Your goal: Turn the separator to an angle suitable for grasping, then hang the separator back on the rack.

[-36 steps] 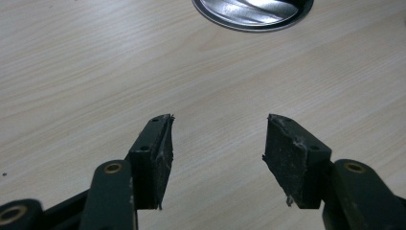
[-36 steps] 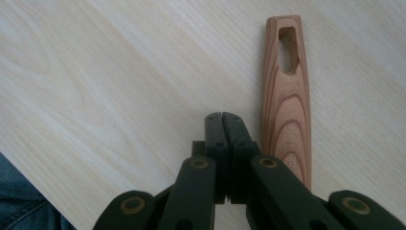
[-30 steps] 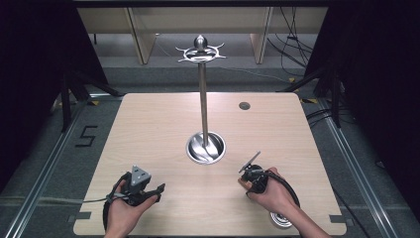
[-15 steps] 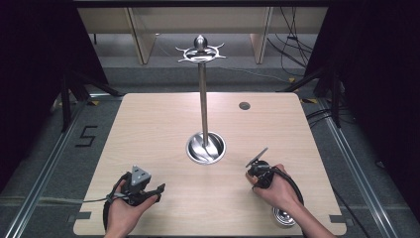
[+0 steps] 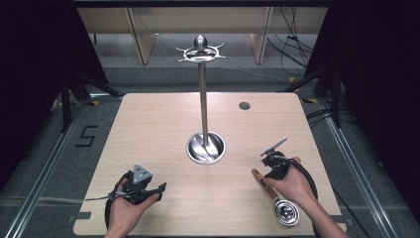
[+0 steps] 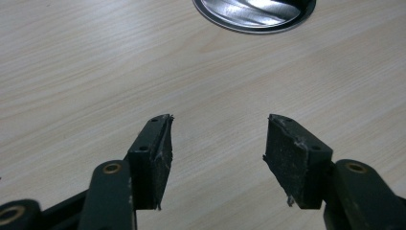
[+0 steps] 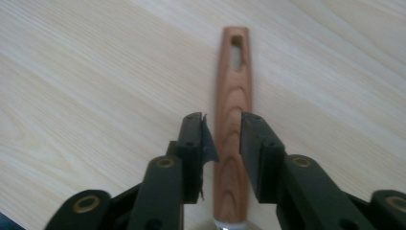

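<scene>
A utensil lies flat at the table's front right, with a round perforated metal head (image 5: 287, 214) and a wooden handle (image 7: 233, 81) that has a slot at its end. My right gripper (image 5: 267, 173) hovers over that handle. In the right gripper view the handle runs between the black pads of the right gripper (image 7: 222, 139), whose jaws have just been opening and do not clamp it. My left gripper (image 5: 157, 191) rests at the front left. Its jaws are spread wide in the left gripper view, with nothing but bare wood between the tips of the left gripper (image 6: 218, 139).
A tall metal stand rises from the table's middle: a round shiny base (image 5: 205, 148), also seen as the base (image 6: 253, 14), a thin pole (image 5: 202, 99) and a hook crown (image 5: 199, 52). A small dark disc (image 5: 244, 105) sits far right. Dark floor and rails surround the table.
The right hand has shifted to the right and slightly up, and the wooden handle now lies uncovered on the table beside it. The left hand has stayed put.
</scene>
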{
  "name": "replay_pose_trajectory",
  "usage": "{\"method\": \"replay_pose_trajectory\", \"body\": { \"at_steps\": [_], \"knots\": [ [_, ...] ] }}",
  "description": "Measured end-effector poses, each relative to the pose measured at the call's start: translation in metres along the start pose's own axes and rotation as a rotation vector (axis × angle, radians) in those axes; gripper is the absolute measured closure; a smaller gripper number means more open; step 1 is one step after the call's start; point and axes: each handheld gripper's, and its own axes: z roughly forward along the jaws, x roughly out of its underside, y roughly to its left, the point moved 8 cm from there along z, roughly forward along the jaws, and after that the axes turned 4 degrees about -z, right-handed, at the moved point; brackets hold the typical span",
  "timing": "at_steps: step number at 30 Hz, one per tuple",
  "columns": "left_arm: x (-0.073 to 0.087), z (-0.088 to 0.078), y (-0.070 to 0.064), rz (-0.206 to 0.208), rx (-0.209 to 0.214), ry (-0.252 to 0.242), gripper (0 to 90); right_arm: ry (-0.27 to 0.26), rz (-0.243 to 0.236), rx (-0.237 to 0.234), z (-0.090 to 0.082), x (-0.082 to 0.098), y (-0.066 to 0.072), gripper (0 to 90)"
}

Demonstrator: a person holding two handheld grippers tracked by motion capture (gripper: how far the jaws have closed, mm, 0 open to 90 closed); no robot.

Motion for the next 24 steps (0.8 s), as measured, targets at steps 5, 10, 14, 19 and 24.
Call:
{"method": "replay_pose_trajectory", "body": {
  "at_steps": [5, 10, 14, 19, 24],
  "knots": [
    [0.002, -0.001, 0.0, 0.0, -0.009, 0.001, 41.2, 0.037, -0.013, -0.006, -0.002, 0.005, -0.002, 61.2],
    [0.002, -0.004, 0.002, 0.006, -0.021, -0.007, 41.1, 0.064, -0.029, 0.0, 0.001, 0.005, -0.002, 59.0],
    [0.001, -0.002, 0.002, -0.019, -0.026, -0.019, 41.2, 0.107, -0.052, 0.007, 0.009, 0.009, -0.003, 59.6],
    [0.001, -0.003, 0.0, -0.003, -0.015, -0.01, 41.1, 0.126, -0.056, 0.003, 0.012, 0.011, -0.004, 60.7],
    [0.001, -0.003, 0.001, 0.01, -0.02, -0.009, 41.1, 0.131, -0.055, 0.003, 0.017, 0.012, -0.006, 60.8]
  ]
}}
